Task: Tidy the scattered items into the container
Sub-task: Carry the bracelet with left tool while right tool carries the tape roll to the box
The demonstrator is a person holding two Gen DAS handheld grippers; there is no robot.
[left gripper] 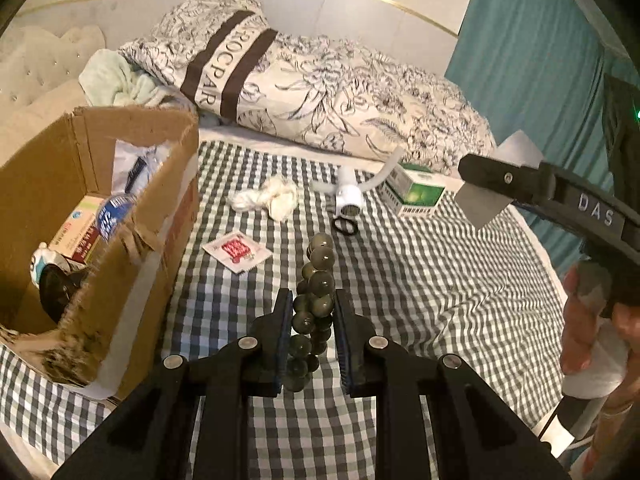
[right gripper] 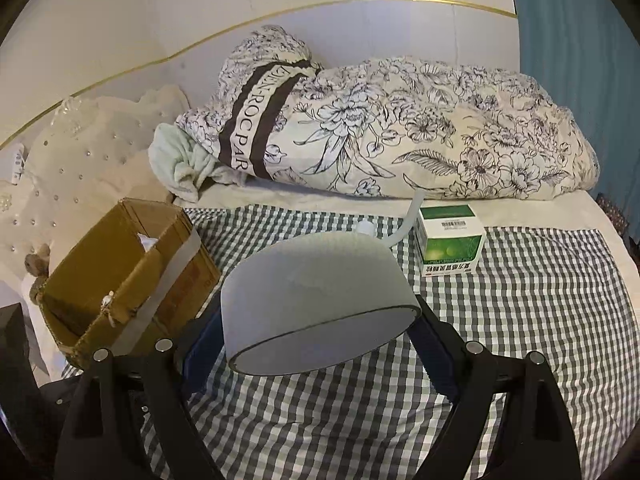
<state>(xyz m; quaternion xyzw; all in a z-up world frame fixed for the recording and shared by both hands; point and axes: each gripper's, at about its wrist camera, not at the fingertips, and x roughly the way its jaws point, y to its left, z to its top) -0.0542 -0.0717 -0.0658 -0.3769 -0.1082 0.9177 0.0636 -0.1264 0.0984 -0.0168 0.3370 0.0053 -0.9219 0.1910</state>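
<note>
My left gripper point(left gripper: 312, 314) is shut on a string of dark green beads point(left gripper: 322, 258), which hangs above the checked cloth point(left gripper: 420, 280). The open cardboard box point(left gripper: 132, 236) stands just to its left with several packets inside. My right gripper point(right gripper: 318, 334) is shut, jaws wide, on a grey round tub point(right gripper: 316, 296) lifted off the bed. In the left wrist view the right gripper point(left gripper: 508, 178) and the tub point(left gripper: 520, 152) show at the right edge. In the right wrist view the box point(right gripper: 80, 280) sits at the left.
On the cloth lie a red-and-white sachet point(left gripper: 237, 250), a white rag point(left gripper: 268, 198), a black ring point(left gripper: 345, 226), a white fitting with a tube point(left gripper: 350, 196) and a green box point(left gripper: 414, 194) point(right gripper: 450, 240). A floral duvet point(right gripper: 400, 132) lines the back. A hand point(left gripper: 592, 320) holds the right tool.
</note>
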